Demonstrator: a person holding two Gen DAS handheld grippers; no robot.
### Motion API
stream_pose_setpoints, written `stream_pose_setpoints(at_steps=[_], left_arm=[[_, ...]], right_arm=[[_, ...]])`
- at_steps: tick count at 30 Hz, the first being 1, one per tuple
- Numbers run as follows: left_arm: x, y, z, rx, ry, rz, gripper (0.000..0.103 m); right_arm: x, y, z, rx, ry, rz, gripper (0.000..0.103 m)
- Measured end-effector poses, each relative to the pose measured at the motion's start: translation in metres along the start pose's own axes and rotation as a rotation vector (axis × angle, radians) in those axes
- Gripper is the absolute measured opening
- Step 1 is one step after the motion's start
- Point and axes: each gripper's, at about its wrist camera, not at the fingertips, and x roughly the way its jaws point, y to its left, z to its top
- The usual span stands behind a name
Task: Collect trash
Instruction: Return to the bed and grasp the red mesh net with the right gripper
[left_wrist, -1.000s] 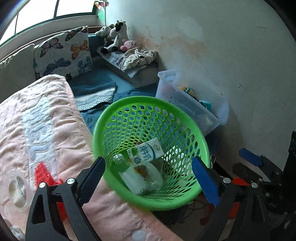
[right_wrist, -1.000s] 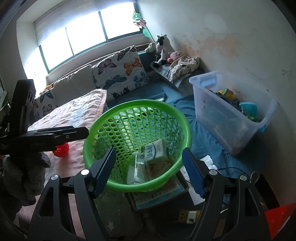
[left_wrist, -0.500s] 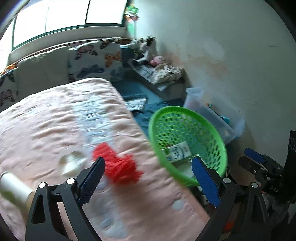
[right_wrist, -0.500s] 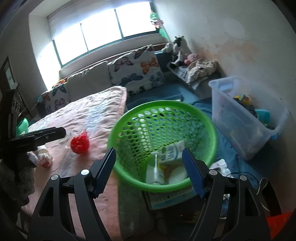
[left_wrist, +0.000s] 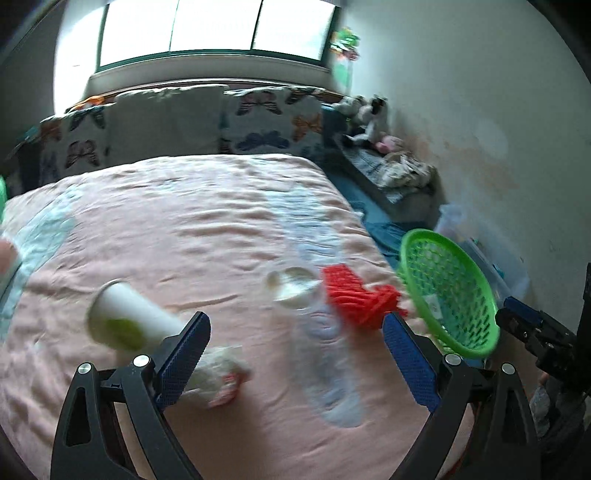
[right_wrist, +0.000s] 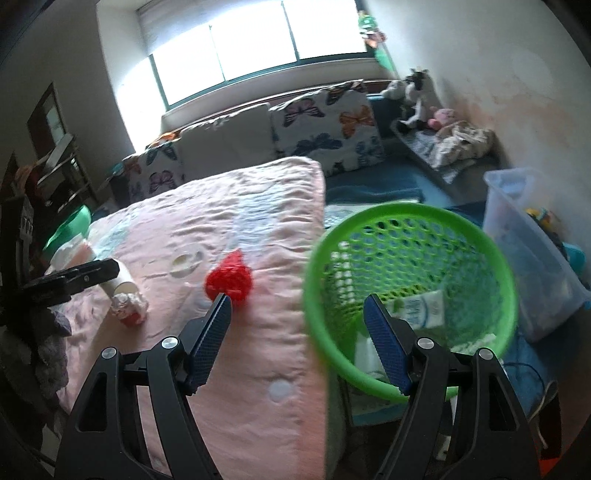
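Observation:
A green mesh basket (right_wrist: 406, 236) stands beside the pink bed and holds a milk carton (right_wrist: 421, 306) and other trash. It also shows in the left wrist view (left_wrist: 448, 280). On the bed lie a red net wad (left_wrist: 358, 301), a white paper cup (left_wrist: 129, 321) on its side, and a crumpled wrapper (left_wrist: 218, 373). They also show in the right wrist view: net wad (right_wrist: 229, 282), cup (right_wrist: 123, 282), wrapper (right_wrist: 127, 304). My left gripper (left_wrist: 293, 356) is open and empty above the bed, near the cup and wrapper. My right gripper (right_wrist: 297, 336) is open and empty over the bed edge and basket rim.
The pink quilt (left_wrist: 184, 229) covers the bed. Butterfly cushions (right_wrist: 325, 125) line the window wall. A clear storage bin (right_wrist: 532, 236) with toys stands right of the basket. Stuffed toys (right_wrist: 417, 92) and cloth lie on a bench by the wall.
Both grippers have swung left, away from the basket toward the bed. The cup, wrapper and red net wad have come into the left wrist view. Both stay open and empty.

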Motion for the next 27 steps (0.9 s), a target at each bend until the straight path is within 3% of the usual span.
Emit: stream_pose_setpoints(at_steps=[16, 27], left_arm=[[-0.025, 0.073, -0.02, -0.143, -0.012, 0.112, 0.091], [-0.024, 0.103, -0.026, -0.245, 0.001, 0.153, 0.091]], right_arm=[[0.074, 0.057, 0.011, -0.103, 0.098, 0.087, 0.073], [0.124, 0.063, 0.008, -0.088, 0.167, 0.079, 0.064]])
